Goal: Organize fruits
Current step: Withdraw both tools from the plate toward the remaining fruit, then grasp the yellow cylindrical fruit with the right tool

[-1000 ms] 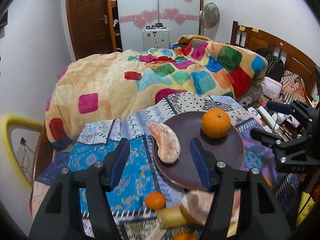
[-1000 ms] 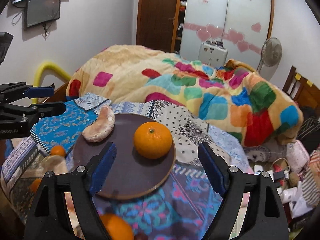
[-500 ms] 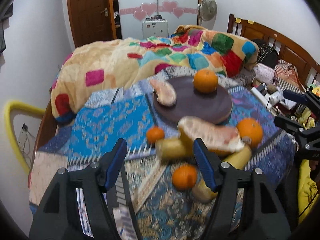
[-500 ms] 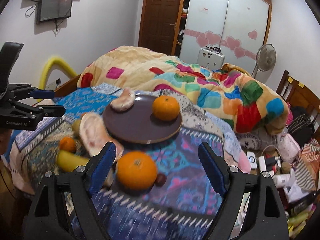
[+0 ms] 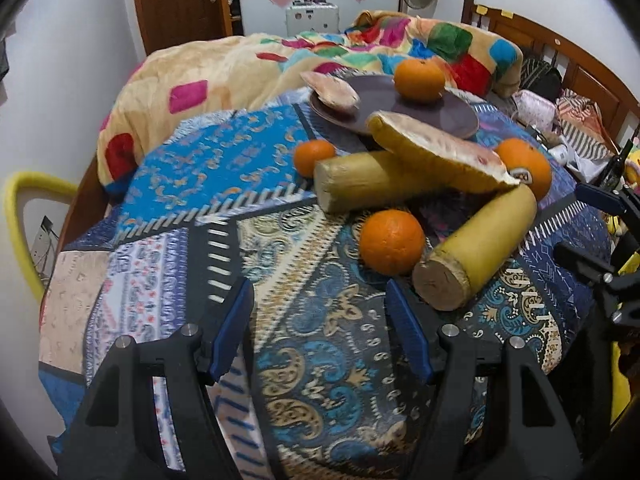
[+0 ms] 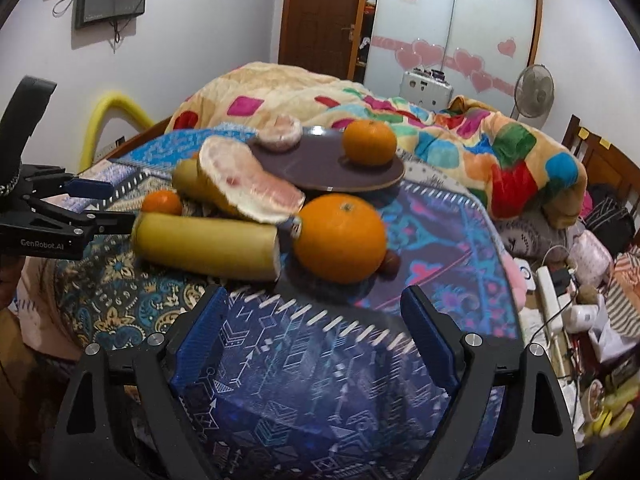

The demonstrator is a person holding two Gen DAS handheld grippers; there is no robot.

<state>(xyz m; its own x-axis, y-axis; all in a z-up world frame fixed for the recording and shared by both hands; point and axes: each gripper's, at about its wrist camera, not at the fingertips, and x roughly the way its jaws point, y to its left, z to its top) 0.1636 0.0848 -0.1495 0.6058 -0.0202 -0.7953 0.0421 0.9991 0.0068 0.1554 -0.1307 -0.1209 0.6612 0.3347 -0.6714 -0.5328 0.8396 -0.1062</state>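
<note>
A dark round plate holds an orange and a pomelo segment. In front of it lie a large pomelo wedge, two yellow cut stalks, and loose oranges. My left gripper is open and empty, short of the nearest orange. My right gripper is open and empty, just short of the big orange.
The fruit lies on a patterned blue cloth over a small table. A bed with a colourful blanket is behind. Clutter and a power strip lie on the floor at right. A yellow frame stands at left.
Both grippers have pulled back and lower from the plate. The loose fruit in front of the plate now fills the near view. Both grippers stay open.
</note>
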